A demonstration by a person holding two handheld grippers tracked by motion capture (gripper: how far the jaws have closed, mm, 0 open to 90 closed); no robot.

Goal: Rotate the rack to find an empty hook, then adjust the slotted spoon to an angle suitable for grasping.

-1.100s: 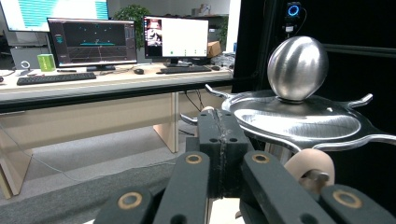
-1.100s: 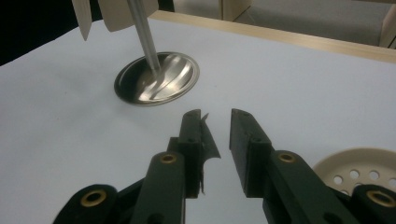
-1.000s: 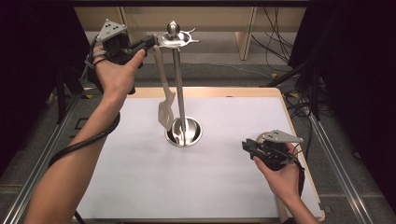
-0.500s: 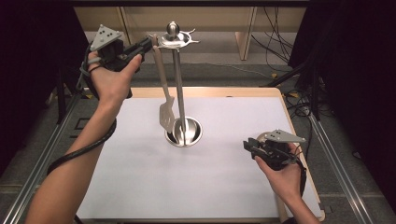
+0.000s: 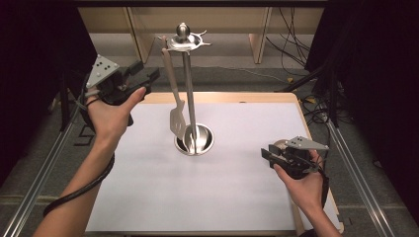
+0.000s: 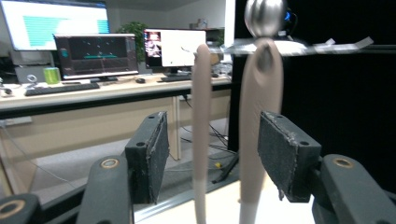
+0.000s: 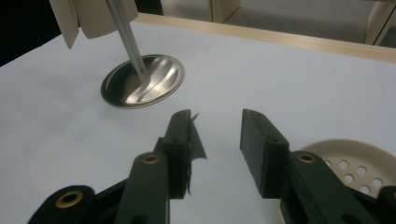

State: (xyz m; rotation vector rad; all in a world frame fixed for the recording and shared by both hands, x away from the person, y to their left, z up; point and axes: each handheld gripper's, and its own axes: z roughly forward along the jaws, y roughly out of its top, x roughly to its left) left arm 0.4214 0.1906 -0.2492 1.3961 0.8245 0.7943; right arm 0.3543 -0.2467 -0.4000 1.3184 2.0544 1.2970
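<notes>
Slotted spatula (image 5: pixel 177 118) hangs from the top ring of the utensil stand (image 5: pixel 188 42), blade just above the steel base (image 5: pixel 195 139). Left gripper (image 5: pixel 148 76): jaws just been opening, now spread; spatula handle (image 6: pixel 201 121) between the pads (image 6: pixel 152 154), touching neither. Right gripper (image 5: pixel 267 154): jaws just been opening, spread and empty, low over the white table (image 5: pixel 222 197), perforated cream utensil (image 7: pixel 348 163) beside it.

Black tools (image 5: pixel 148 79), grey plates, blk cables.
</notes>
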